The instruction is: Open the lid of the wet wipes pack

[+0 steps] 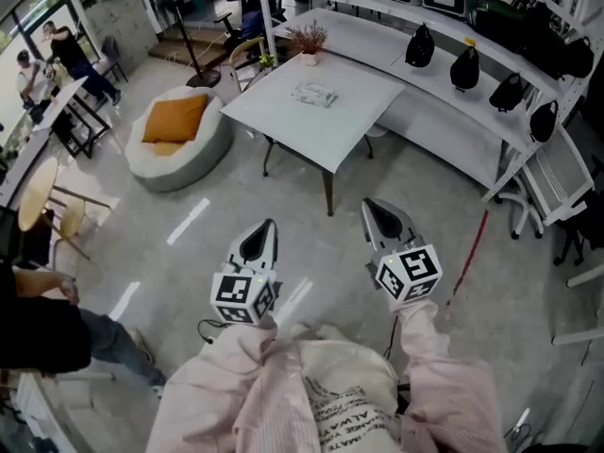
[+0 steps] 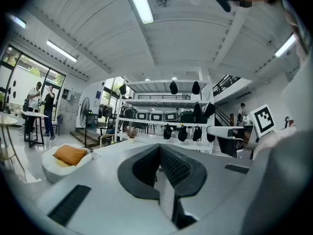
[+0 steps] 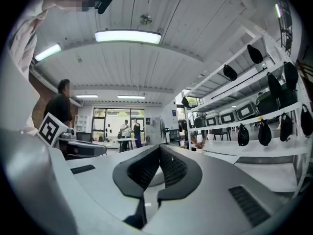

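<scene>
We carry our left claw [image 1: 260, 239] and right claw [image 1: 382, 217] level, each pinched together on nothing, since we stand well short of the bench [image 1: 302, 130]. The wet wipes pack [image 1: 314, 93] lies on the bench (lid too small to judge).

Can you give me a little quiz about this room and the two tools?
1. True or false: the wet wipes pack lies on the white table.
2. The left tool and the right tool are: A) both shut and empty B) both holding the pack C) both wide open
3. Fill in: the cushion on the beanbag is ____.
Key: 1 true; 2 A; 3 orange.
</scene>
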`<state>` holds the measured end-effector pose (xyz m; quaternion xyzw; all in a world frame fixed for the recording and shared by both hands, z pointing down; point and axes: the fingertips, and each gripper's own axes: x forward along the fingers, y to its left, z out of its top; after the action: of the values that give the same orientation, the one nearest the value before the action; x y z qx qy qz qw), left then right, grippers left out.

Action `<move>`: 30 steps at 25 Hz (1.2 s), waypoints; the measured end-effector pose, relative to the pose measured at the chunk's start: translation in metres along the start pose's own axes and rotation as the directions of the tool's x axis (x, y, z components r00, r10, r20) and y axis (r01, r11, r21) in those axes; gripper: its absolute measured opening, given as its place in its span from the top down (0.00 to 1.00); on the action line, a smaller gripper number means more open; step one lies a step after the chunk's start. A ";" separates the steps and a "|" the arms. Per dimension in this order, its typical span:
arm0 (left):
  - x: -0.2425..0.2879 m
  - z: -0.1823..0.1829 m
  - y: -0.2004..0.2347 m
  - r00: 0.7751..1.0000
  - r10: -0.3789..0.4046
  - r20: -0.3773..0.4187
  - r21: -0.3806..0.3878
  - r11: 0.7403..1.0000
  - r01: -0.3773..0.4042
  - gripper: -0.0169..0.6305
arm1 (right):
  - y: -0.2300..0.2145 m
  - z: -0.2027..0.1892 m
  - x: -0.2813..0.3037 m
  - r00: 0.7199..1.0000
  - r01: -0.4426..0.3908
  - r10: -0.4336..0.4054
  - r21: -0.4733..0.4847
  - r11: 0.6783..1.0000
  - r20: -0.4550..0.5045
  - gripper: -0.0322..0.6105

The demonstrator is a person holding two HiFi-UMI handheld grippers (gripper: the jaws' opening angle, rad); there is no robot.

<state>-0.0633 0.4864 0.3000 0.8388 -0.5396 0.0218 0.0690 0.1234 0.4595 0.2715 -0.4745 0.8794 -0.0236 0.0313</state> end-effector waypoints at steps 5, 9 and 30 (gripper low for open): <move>-0.001 -0.010 0.002 1.000 0.016 -0.015 -0.023 1.000 -0.016 0.98 | -0.006 -0.008 0.006 1.000 0.010 -0.010 0.014 1.000 -0.007 0.95; -0.001 -0.013 0.009 0.999 0.033 -0.022 -0.038 0.999 -0.034 0.98 | -0.010 -0.012 0.013 1.000 0.013 -0.013 0.038 0.999 -0.015 0.86; 0.133 -0.023 0.081 0.998 0.006 -0.067 -0.105 0.994 -0.013 0.98 | -0.086 -0.049 0.134 0.996 0.052 -0.045 0.094 0.994 -0.080 0.76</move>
<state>-0.0803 0.3368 0.3454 0.8301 -0.5415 0.0215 0.1310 0.1184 0.3010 0.3217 -0.4924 0.8660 -0.0851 0.0193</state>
